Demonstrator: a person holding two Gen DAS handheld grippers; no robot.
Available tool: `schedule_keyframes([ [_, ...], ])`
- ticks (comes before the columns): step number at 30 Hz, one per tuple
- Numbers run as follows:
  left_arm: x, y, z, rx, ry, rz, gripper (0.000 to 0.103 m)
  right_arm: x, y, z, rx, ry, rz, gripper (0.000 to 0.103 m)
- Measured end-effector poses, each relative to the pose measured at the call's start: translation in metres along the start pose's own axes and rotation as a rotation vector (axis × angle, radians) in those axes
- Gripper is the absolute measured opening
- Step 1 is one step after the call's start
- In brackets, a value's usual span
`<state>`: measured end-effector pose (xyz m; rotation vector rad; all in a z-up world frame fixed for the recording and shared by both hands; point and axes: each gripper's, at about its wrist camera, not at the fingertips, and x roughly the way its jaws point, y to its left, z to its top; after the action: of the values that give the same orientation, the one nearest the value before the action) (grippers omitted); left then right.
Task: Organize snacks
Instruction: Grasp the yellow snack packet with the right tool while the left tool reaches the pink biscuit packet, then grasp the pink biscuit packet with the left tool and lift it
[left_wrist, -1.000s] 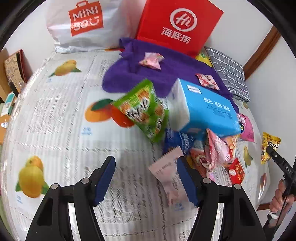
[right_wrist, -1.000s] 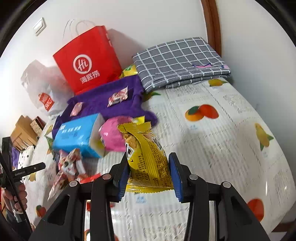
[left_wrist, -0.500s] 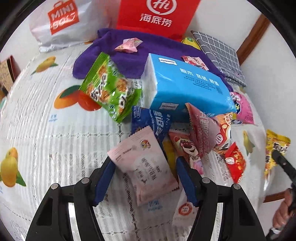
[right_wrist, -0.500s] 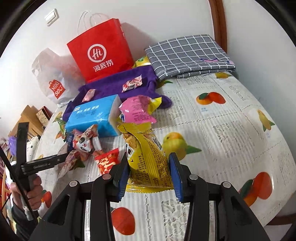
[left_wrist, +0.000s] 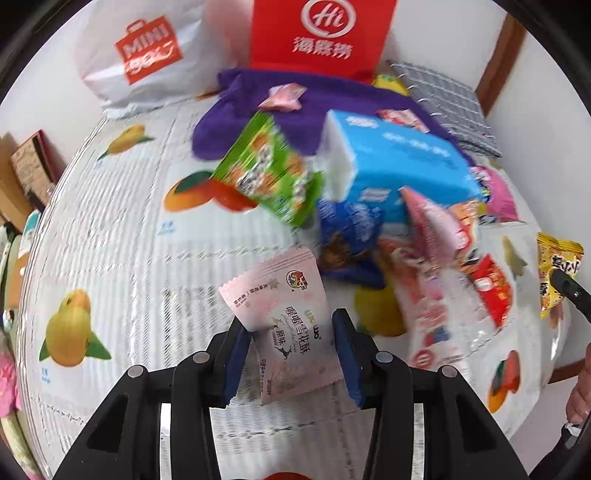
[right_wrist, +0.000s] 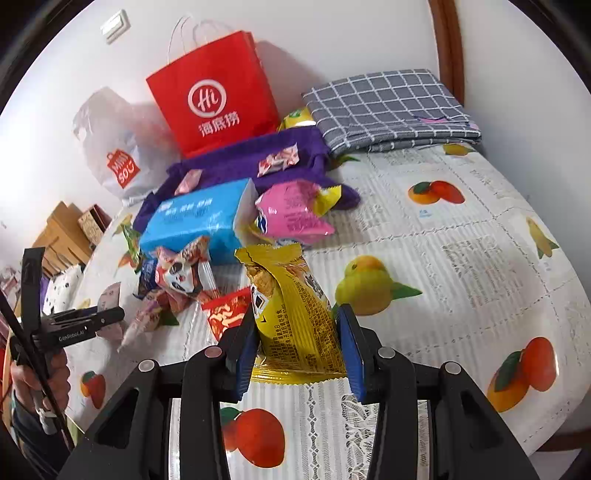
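The left gripper has its jaws closed against the sides of a pale pink snack packet printed with dark Chinese characters; the packet stands tilted between the blue pads, its upper end leaning toward the left above the surface, which is covered by a white cloth printed with oranges and pears. Just beyond that packet lies the heap of other snacks: a green bag leaning against a blue tissue pack, a dark blue packet below the tissue pack, a pink-and-white wrapper and a small red packet toward the right; this part of the left view is blurred. The right gripper has its jaws pressed on the lower half of a yellow snack bag, held upright with its crimped top pointing away from the camera and its bottom seam hanging below the pads. In the right wrist view a pink bag rests touching the end of the tissue pack, and two small candy wrappers lie on a purple towel behind it. A red paper bag stands against the wall, with a white plastic shopping bag beside it and a folded grey checked cloth on the far right corner of the surface.
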<state>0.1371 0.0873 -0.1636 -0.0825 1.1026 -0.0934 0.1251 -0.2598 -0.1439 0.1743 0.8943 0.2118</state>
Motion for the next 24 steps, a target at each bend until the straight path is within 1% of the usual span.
schedule_keyframes([
  [2,0.005,0.003,-0.003,-0.01,-0.003,0.004,0.045,0.007,0.0,-0.003,-0.001,0.016,-0.001,0.041],
  [3,0.005,0.003,-0.004,-0.013,-0.012,-0.003,0.051,0.008,0.0,-0.003,-0.001,0.02,-0.001,0.041],
  [4,0.004,0.002,-0.006,-0.016,-0.021,-0.003,0.06,0.01,0.0,-0.005,0.0,0.025,-0.002,0.041],
  [6,0.004,0.0,-0.008,-0.024,-0.031,0.02,0.068,0.013,-0.002,-0.006,0.0,0.028,-0.007,0.041],
  [8,0.006,-0.002,-0.012,-0.03,-0.048,0.038,0.069,0.016,-0.004,-0.008,-0.001,0.031,-0.019,0.041],
  [11,0.008,-0.006,-0.015,-0.02,-0.081,0.077,0.069,0.025,-0.007,-0.01,0.001,0.043,-0.033,0.041],
  [12,0.009,-0.008,-0.017,-0.007,-0.087,0.098,0.062,0.028,-0.008,-0.01,0.003,0.051,-0.025,0.041],
  [13,0.007,-0.01,-0.018,0.007,-0.099,0.123,0.047,0.031,-0.01,-0.011,0.004,0.059,-0.022,0.041],
  [14,0.005,-0.009,-0.019,0.01,-0.106,0.116,0.043,0.035,-0.011,-0.012,0.004,0.066,-0.026,0.041],
  [15,0.003,-0.008,-0.019,0.009,-0.103,0.108,0.041,0.037,-0.012,-0.014,0.005,0.068,-0.025,0.041],
  [17,0.001,-0.005,-0.02,0.009,-0.102,0.114,0.041,0.037,-0.014,-0.015,0.011,0.062,-0.013,0.042],
  [19,0.001,-0.004,-0.022,0.017,-0.104,0.121,0.043,0.037,-0.015,-0.016,0.008,0.062,-0.01,0.042],
  [22,0.003,-0.003,-0.022,0.011,-0.115,0.114,0.045,0.037,-0.015,-0.017,-0.003,0.061,-0.013,0.042],
  [23,0.004,-0.002,-0.022,0.003,-0.121,0.109,0.045,0.037,-0.014,-0.017,-0.004,0.06,-0.015,0.042],
  [24,0.004,-0.001,-0.022,-0.002,-0.125,0.104,0.043,0.038,-0.014,-0.017,-0.006,0.059,-0.016,0.042],
])
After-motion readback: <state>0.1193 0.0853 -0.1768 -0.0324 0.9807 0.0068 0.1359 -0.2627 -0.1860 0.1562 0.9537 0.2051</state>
